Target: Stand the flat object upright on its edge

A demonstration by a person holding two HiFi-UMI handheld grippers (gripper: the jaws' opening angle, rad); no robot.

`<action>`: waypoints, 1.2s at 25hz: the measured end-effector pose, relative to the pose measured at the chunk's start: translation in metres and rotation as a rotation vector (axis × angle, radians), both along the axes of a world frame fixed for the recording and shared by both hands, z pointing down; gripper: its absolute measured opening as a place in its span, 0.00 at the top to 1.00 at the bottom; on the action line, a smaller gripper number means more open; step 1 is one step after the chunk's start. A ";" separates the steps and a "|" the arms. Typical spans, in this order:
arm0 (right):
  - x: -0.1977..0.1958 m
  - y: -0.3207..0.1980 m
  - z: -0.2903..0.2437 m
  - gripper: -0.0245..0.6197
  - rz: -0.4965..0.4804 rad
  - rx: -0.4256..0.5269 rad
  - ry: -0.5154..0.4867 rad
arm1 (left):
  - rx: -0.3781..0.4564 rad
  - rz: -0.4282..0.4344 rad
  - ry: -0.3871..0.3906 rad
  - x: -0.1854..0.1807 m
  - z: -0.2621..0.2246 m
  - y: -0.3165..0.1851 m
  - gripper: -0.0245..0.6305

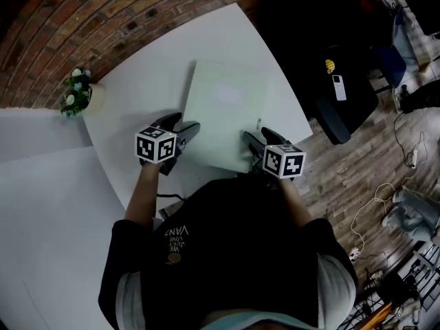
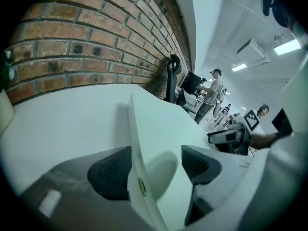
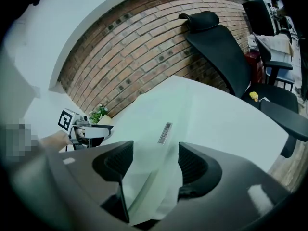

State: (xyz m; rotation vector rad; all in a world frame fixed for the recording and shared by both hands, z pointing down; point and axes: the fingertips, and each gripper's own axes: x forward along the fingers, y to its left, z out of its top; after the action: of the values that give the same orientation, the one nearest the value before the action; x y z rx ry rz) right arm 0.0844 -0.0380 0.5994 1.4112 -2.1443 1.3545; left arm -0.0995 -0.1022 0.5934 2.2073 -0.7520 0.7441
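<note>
pale green board (image 1: 227, 112), white table (image 1: 137, 84), red-brick wall (image 1: 89, 23)

The only print I can read is on my black shirt (image 1: 177, 234), low in the head view and upside down there: "JUST" and "LOVE" are clear, the other words less so. The strip label (image 3: 164, 133) on the pale board (image 3: 202, 114), mid-frame in the right gripper view, is too small to read. The left cube (image 1: 155, 145) and the right cube (image 1: 283, 161) bear only black-and-white square markers.

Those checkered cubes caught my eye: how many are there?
2. One cube sits on the left gripper, the other on the right gripper, at the near edge of the pale board. None seems hidden.
</note>
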 end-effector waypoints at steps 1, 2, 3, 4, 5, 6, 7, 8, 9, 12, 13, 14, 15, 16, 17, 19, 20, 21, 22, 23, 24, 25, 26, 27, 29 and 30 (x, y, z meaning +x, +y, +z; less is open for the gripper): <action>-0.001 0.000 0.001 0.52 -0.009 -0.008 -0.003 | -0.008 0.004 -0.002 0.001 0.002 0.001 0.47; -0.002 0.000 0.003 0.52 -0.018 -0.016 -0.006 | -0.016 0.008 -0.004 0.002 0.003 0.001 0.47; -0.003 0.000 0.004 0.52 -0.025 -0.023 -0.007 | -0.023 0.012 -0.005 0.003 0.005 0.002 0.47; -0.004 0.000 0.005 0.52 -0.031 -0.027 -0.009 | -0.029 0.017 -0.006 0.004 0.007 0.002 0.47; -0.005 -0.001 0.005 0.52 -0.036 -0.031 -0.012 | -0.035 0.021 -0.005 0.005 0.008 0.003 0.47; -0.005 -0.001 0.006 0.52 -0.041 -0.034 -0.015 | -0.039 0.023 -0.005 0.006 0.009 0.003 0.47; -0.005 -0.002 0.006 0.52 -0.046 -0.037 -0.018 | -0.042 0.024 -0.005 0.006 0.010 0.003 0.47; -0.005 -0.002 0.007 0.52 -0.052 -0.040 -0.020 | -0.044 0.024 -0.005 0.006 0.010 0.002 0.47; -0.005 -0.002 0.007 0.52 -0.057 -0.042 -0.021 | -0.046 0.025 -0.005 0.006 0.010 0.002 0.47; -0.004 -0.002 0.007 0.53 -0.072 -0.051 -0.016 | -0.047 0.028 -0.011 0.006 0.010 0.002 0.47; -0.005 -0.002 0.007 0.53 -0.077 -0.055 -0.012 | -0.046 0.030 -0.014 0.006 0.010 0.002 0.47; -0.005 -0.002 0.007 0.53 -0.081 -0.059 -0.006 | -0.046 0.032 -0.016 0.006 0.010 0.002 0.47; -0.004 -0.002 0.007 0.53 -0.083 -0.062 -0.001 | -0.045 0.035 -0.019 0.006 0.009 0.003 0.47; -0.004 -0.002 0.007 0.53 -0.086 -0.064 0.005 | -0.044 0.036 -0.023 0.006 0.009 0.003 0.48; -0.004 -0.003 0.007 0.54 -0.090 -0.064 0.009 | -0.042 0.036 -0.027 0.006 0.009 0.003 0.48; -0.003 -0.005 0.006 0.54 -0.100 -0.063 0.020 | -0.035 0.029 -0.034 0.006 0.008 0.003 0.48; -0.003 -0.007 0.005 0.54 -0.106 -0.060 0.029 | -0.032 0.025 -0.036 0.006 0.007 0.002 0.48; -0.003 -0.009 0.004 0.55 -0.112 -0.056 0.038 | -0.028 0.022 -0.038 0.005 0.006 0.001 0.48; -0.003 -0.010 0.003 0.55 -0.118 -0.053 0.045 | -0.022 0.019 -0.039 0.005 0.005 0.000 0.48; -0.003 -0.012 0.002 0.55 -0.123 -0.049 0.051 | -0.013 0.016 -0.039 0.004 0.003 -0.001 0.49; -0.003 -0.015 0.001 0.55 -0.128 -0.043 0.055 | -0.002 0.012 -0.039 0.004 0.001 -0.002 0.49; -0.002 -0.018 -0.001 0.55 -0.134 -0.035 0.060 | 0.010 0.008 -0.037 0.005 -0.002 -0.003 0.49; -0.001 -0.021 -0.004 0.56 -0.139 -0.025 0.065 | 0.022 0.004 -0.036 0.005 -0.005 -0.005 0.50; 0.000 -0.024 -0.006 0.56 -0.146 -0.015 0.072 | 0.033 -0.002 -0.034 0.005 -0.008 -0.007 0.50; 0.001 -0.031 -0.012 0.56 -0.159 0.005 0.087 | 0.052 -0.013 -0.030 0.006 -0.012 -0.010 0.50; 0.001 -0.034 -0.015 0.56 -0.166 0.016 0.097 | 0.060 -0.018 -0.028 0.006 -0.014 -0.012 0.51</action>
State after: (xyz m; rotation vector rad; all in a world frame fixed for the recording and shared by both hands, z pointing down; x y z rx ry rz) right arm 0.0859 -0.0722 0.5848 1.2465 -2.1602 1.1872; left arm -0.0938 -0.1144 0.5790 2.2445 -0.8172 0.7544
